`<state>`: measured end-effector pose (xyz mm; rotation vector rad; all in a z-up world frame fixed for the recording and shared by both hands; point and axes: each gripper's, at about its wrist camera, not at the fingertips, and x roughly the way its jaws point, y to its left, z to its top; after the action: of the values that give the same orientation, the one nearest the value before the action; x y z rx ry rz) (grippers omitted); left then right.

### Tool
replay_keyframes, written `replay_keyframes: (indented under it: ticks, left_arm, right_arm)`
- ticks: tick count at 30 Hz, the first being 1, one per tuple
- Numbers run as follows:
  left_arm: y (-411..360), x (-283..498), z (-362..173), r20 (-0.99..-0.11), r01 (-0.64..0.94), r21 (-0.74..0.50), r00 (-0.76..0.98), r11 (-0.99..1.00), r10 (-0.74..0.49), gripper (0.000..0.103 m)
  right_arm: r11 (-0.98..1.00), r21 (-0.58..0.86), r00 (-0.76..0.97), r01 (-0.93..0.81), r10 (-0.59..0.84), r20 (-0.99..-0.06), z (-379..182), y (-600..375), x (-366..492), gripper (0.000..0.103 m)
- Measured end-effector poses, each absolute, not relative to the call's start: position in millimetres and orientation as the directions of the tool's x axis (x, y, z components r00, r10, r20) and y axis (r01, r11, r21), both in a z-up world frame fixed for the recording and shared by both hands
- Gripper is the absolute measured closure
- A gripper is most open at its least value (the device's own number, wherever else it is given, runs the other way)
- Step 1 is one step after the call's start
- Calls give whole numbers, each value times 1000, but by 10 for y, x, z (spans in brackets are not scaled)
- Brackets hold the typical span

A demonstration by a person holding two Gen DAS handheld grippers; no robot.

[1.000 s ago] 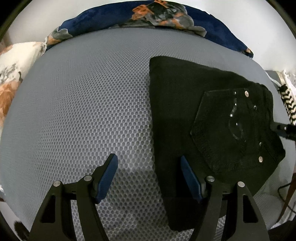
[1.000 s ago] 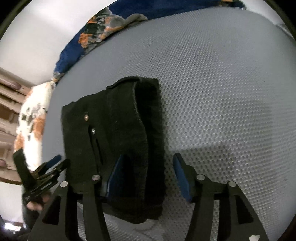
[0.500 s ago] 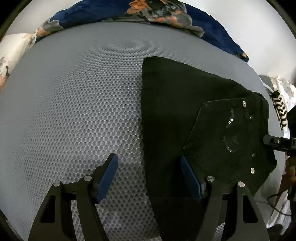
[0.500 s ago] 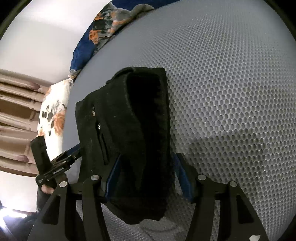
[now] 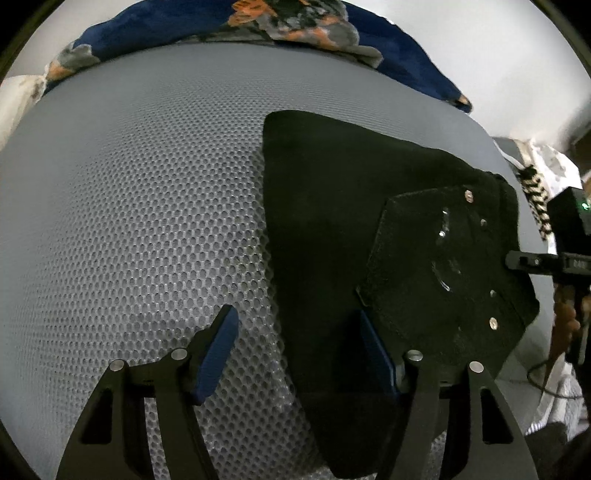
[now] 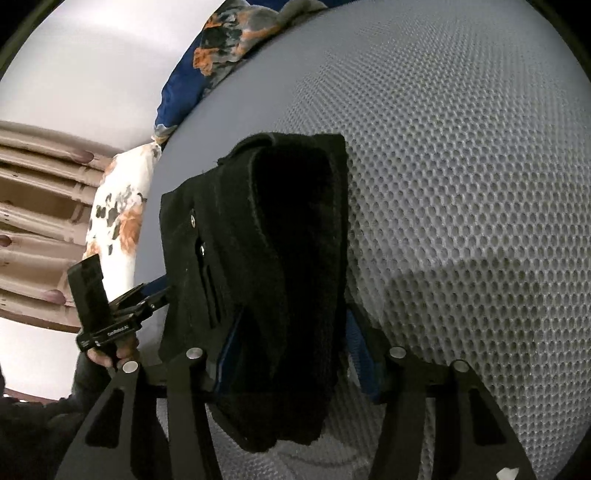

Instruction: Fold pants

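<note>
Black pants (image 5: 332,229) lie folded on a grey mesh mattress (image 5: 129,203), back pocket with rivets facing up. My left gripper (image 5: 295,350) straddles their near left edge. One pad rests over the bare mesh and the other over the cloth, and the jaws are closing without pinching it. In the right wrist view the thick folded end of the pants (image 6: 295,240) fills the gap of my right gripper (image 6: 295,350). Its jaws are closing, and both pads touch the cloth. Each gripper also shows at the pants' far edge in the other's view: right gripper (image 5: 535,260), left gripper (image 6: 147,299).
A blue floral blanket (image 5: 295,22) is bunched at the head of the mattress. A white floral pillow (image 6: 118,218) lies by wooden slats (image 6: 29,206). A striped cloth (image 5: 535,199) and a thin cable (image 5: 546,376) sit past the right mattress edge.
The right gripper moved in over the folded end, so the cloth now spans both pads instead of leaving one clear. The left gripper tilted a little, and its fingers came slightly closer together.
</note>
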<state>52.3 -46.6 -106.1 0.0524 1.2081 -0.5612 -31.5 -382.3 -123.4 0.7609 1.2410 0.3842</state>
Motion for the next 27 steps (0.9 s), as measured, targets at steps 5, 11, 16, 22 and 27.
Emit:
replay_keyframes:
  ticks: [5, 11, 16, 22, 27]
  left_arm:
    - [-456, 543, -1062, -874, 459, -326, 187, 826, -448, 36]
    - [-615, 594, -1071, -854, 483, -371, 158, 794, -495, 36]
    - [-499, 713, -1101, -811, 428, -471, 133, 771, -569, 36]
    - [-247, 863, -1188, -728, 337, -608, 125, 719, -674, 48]
    - [-61, 934, -1214, -745, 307, -588, 155, 749, -648, 66]
  right_arm:
    - [675, 726, 301, 130, 671, -678, -1264, -3852, -315, 53]
    - [637, 762, 299, 115, 710, -638, -1302, -3825, -208, 52]
    - [602, 792, 313, 105, 736, -601, -1342, -3792, -95, 52]
    - [542, 832, 354, 117, 760, -545, -1417, -3745, 62, 53]
    - [588, 797, 391, 137, 707, -589, -1378, -3699, 44, 66]
